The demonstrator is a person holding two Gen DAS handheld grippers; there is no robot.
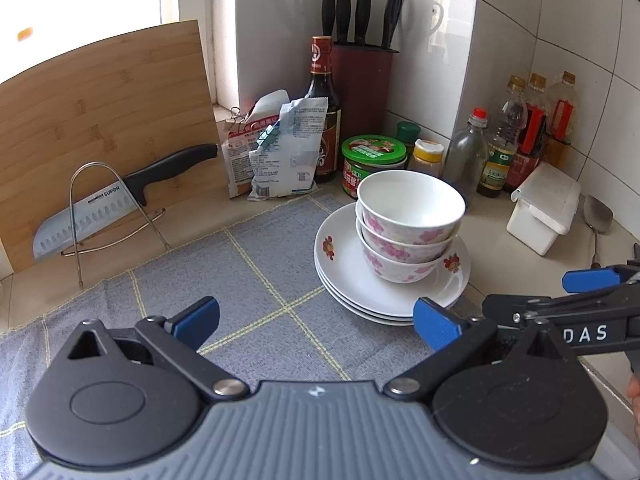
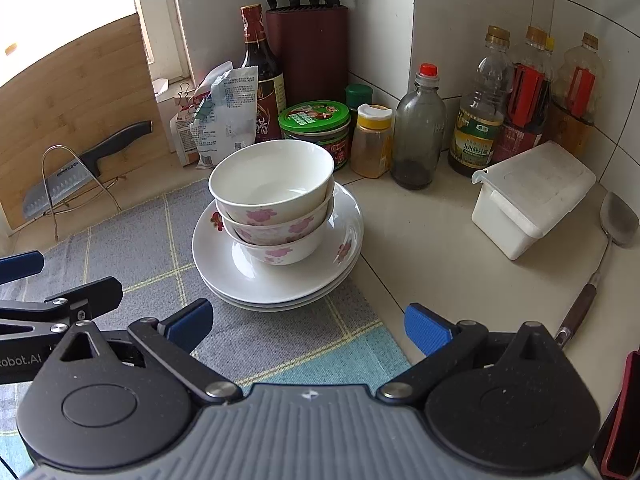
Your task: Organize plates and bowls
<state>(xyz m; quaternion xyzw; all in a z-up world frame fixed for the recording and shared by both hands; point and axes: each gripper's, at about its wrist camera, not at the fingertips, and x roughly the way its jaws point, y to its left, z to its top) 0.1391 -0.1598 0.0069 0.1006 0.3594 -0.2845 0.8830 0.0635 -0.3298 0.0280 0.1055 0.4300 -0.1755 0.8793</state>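
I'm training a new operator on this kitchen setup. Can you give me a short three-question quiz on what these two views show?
1. True or false: the left hand-held gripper is shut on a plate.
2. How many bowls are nested on the plate stack?
3. What does the plate stack rest on? A) bare counter only B) the grey checked cloth C) the cutting board

Key: 1 false, both it and the right hand-held gripper are open and empty. 2 three. 3 B.
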